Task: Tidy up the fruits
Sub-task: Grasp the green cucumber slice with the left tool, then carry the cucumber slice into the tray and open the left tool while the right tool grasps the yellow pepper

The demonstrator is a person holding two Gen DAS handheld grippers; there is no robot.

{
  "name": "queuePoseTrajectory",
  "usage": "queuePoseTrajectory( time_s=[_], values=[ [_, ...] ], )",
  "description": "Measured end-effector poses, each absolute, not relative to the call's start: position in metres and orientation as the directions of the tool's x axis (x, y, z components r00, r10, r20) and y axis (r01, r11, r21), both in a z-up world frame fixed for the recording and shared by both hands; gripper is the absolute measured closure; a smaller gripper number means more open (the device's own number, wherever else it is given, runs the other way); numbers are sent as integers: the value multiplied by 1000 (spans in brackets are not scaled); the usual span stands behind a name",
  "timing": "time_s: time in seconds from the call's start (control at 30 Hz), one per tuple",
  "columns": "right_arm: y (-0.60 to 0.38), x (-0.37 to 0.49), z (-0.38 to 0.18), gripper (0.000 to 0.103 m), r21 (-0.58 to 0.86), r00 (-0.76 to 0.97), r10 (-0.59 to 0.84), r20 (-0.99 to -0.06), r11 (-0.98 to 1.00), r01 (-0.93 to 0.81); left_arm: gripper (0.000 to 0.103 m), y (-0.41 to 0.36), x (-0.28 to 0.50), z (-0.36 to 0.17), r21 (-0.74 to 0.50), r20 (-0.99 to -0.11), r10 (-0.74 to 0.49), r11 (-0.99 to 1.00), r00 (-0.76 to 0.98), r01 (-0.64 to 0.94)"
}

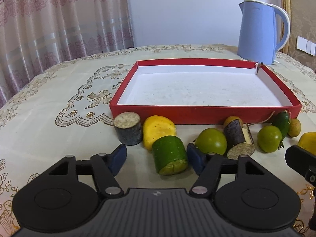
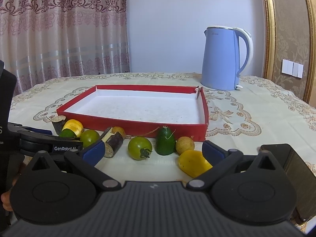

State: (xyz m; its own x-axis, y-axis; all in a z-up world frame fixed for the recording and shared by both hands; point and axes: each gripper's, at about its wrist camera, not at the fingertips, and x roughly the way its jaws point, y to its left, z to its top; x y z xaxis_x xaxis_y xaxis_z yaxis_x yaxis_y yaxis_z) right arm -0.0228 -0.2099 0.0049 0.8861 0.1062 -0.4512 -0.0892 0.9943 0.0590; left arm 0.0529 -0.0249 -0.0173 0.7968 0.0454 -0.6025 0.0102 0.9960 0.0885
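In the left wrist view, the left gripper (image 1: 157, 155) sits low over the tablecloth (image 1: 49, 118) with its blue pads spread wide and nothing clamped; a green cylinder piece (image 1: 170, 155) lies on its side between them, touching neither pad clearly. At its eleven o'clock rest a yellow piece (image 1: 158, 131) and a dark upright cylinder (image 1: 128, 128), while at one o'clock sit a green tomato (image 1: 211, 141) and a dark log piece (image 1: 238, 138). The red tray (image 1: 197, 113) lies at twelve o'clock, with nothing in it, and the blue kettle (image 1: 258, 32) stands beyond. The green cylinder looks light, rigid and smooth-skinned, so it may roll; a grip across its curved flanks at mid-length seems safest. In the right wrist view, the right gripper (image 2: 153, 153) is likewise spread and holds nothing; a second green tomato (image 2: 139, 147) and a green avocado-shaped fruit (image 2: 165, 142) lie ahead at twelve o'clock, a yellow wedge (image 2: 194, 163) against the right pad at two o'clock.
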Motion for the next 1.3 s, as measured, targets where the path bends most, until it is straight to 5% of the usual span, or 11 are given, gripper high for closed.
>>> queuePoseTrajectory(
  time_s=[0.17,0.33,0.7,0.93,1.2,1.3],
  values=[
    [-211,-23,5,0,61,887,104,-450,994,-86,41,-26,53,-17,86,-604,44,996,796,11],
    [-211,-24,4,0,59,887,104,-449,995,-86,67,-30,52,-15,61,-612,7,997,791,39],
    [-221,-21,3,0,76,874,130,-469,991,-106,70,-24,39,-5,59,-564,1,998,826,39],
    [-243,-16,3,41,62,876,98,-473,995,-77,70,-16,33,10,75,-521,22,997,853,20],
    [-261,-8,-7,48,21,838,90,-539,995,-93,70,-16,35,11,80,-520,17,996,854,29],
    [-262,-4,-11,65,33,817,110,-566,993,-111,70,-16,36,13,73,-513,3,996,858,41]
  ],
)
